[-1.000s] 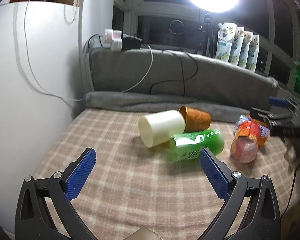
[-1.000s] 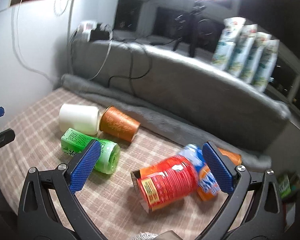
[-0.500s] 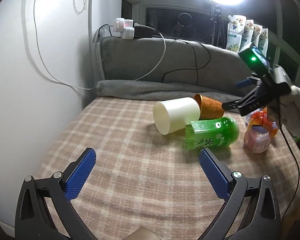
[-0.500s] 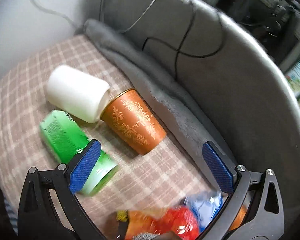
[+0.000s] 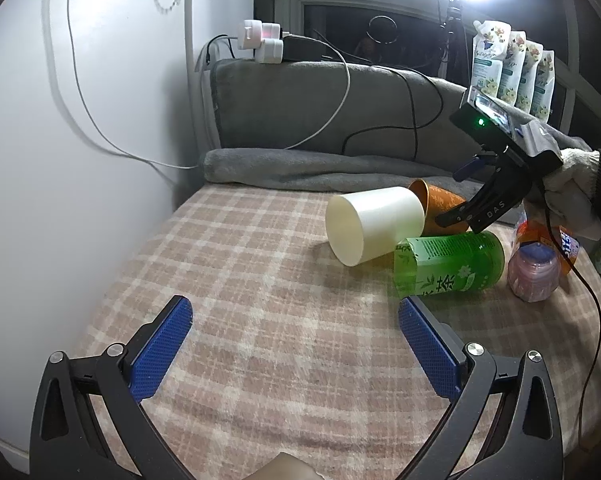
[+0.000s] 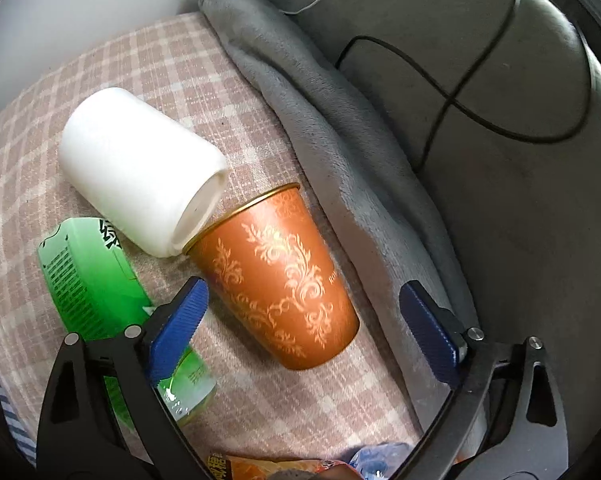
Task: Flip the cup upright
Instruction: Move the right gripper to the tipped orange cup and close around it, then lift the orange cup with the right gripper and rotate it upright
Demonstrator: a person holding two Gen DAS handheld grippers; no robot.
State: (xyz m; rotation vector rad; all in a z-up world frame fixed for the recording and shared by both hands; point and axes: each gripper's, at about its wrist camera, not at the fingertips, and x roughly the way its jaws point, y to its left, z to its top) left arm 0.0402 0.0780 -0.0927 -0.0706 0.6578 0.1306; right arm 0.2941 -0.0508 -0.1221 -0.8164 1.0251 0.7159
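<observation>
An orange cup [image 6: 276,280] with a gold leaf pattern lies on its side on the plaid cloth, rim toward a white cup [image 6: 140,168] that also lies on its side. My right gripper [image 6: 304,320] is open just above the orange cup's base end, one finger on each side of it, not touching. In the left wrist view the orange cup [image 5: 440,204] is partly hidden behind the white cup [image 5: 374,228] and the right gripper [image 5: 460,196]. My left gripper [image 5: 296,340] is open and empty, low over the cloth in front.
A green bottle [image 5: 448,264] lies on its side next to the white cup. A red and orange snack bag [image 5: 540,256] lies at the right. A grey blanket roll [image 5: 300,168] and cushion with cables line the back. A white wall [image 5: 80,140] stands at the left.
My right gripper has moved down and forward from over the snack bag until its open fingers flank the orange cup. My left gripper has turned slightly and stayed open.
</observation>
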